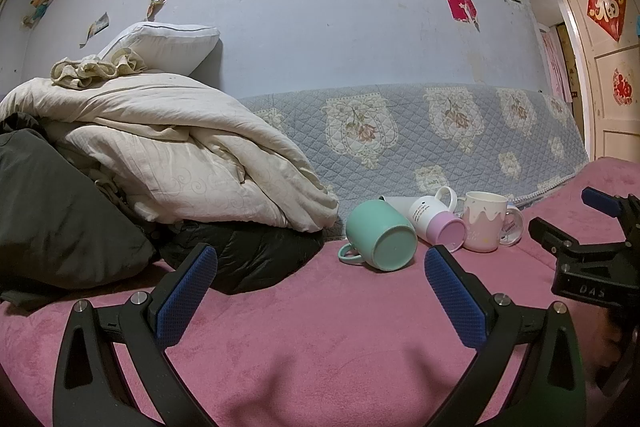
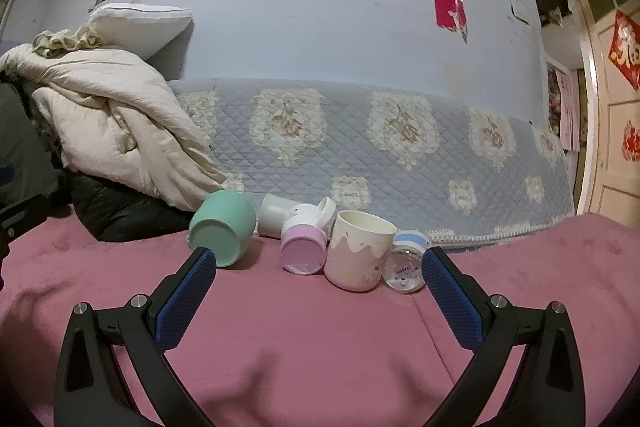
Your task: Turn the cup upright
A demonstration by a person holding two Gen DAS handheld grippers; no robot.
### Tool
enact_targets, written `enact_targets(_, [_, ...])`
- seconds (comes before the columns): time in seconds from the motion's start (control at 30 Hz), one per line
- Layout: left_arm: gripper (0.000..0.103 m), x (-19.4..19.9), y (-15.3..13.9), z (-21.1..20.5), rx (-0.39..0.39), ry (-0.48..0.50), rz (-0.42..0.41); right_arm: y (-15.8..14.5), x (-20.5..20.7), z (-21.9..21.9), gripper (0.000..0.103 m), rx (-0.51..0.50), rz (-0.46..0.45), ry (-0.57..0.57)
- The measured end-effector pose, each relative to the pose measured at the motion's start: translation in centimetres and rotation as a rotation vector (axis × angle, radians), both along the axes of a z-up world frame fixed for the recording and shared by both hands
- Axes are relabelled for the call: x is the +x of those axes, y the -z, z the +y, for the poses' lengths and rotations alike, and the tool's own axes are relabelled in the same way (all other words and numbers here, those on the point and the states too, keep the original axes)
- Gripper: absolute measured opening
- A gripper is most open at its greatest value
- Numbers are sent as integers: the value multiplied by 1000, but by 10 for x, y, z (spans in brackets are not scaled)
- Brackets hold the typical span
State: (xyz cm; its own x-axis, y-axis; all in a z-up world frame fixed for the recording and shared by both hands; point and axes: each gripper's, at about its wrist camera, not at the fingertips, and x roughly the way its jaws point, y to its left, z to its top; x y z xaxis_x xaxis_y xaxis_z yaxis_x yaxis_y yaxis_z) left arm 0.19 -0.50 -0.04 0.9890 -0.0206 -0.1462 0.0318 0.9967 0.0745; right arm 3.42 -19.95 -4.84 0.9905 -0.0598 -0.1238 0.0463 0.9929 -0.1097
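Left claw (image 1: 320, 279) spread wide, nothing between its blue pads (image 1: 188, 297); it hovers low over the pink bed (image 1: 320, 347), aimed at the cup cluster. Right claw (image 2: 320, 275) likewise wide and empty, also just above the bed, cups straight ahead of it. In the left view the right claw shows at the far right edge, dark body with a blue tip.

Cups sit in a tight group on the bed, at the foot of the quilted blue cover (image 1: 440, 139) that runs along the wall.
- Green mug (image 1: 380, 235): on its side, base toward the cameras, handle low on the left, touching the bed. Leftmost of the group.
- Pink-based mug (image 1: 436, 221): on its side, base toward the cameras, white handle up behind. Lies between the green mug and the cream cup, touching the cream cup.
- Cream cup (image 2: 358, 251): upright, mouth open to the top, drip pattern round the rim.
- Small blue-banded cup (image 2: 406, 263): on its side, just right of the cream cup, close to the right claw's right pad.
- White cup (image 2: 274, 219): on its side behind the others, partly hidden.

Left of the cups: heap of cream bedding (image 1: 168, 155) over a dark jacket (image 1: 248, 255), pillow (image 1: 164, 43) on top.
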Motion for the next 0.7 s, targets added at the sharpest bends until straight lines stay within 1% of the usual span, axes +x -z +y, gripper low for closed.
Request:
enact_targets(0.27, [103,0,0,0,0,0,1,-2,5,-4,103,24,38,24])
enact_targets(0.7, [103,0,0,0,0,0,1,-3,8,-5,103,31,51,30])
